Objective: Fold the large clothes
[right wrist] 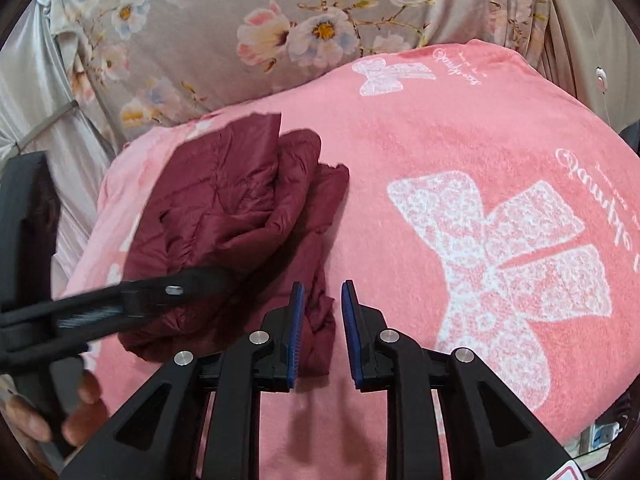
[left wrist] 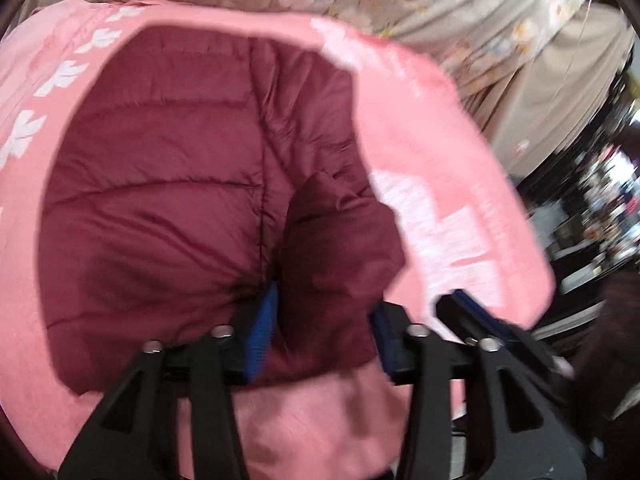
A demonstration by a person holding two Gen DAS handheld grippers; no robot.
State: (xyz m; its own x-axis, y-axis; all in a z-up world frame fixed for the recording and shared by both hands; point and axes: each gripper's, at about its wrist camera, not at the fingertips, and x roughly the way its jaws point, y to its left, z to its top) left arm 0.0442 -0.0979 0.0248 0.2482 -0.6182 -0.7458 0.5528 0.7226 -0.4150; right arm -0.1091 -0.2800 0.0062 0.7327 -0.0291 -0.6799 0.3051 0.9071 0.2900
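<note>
Left wrist view: left gripper (left wrist: 322, 330) angled down, 2 blue pads spread around a bunched fold of the maroon puffer jacket (left wrist: 168, 184), not pinching. Jacket crumpled on the pink blanket (left wrist: 420, 120), floral sheet (right wrist: 224, 28) behind. Right wrist view: right gripper (right wrist: 322, 334) low over blanket, released, jacket edge between its pads; bare hand (right wrist: 60, 416) gripping the left tool.
</note>
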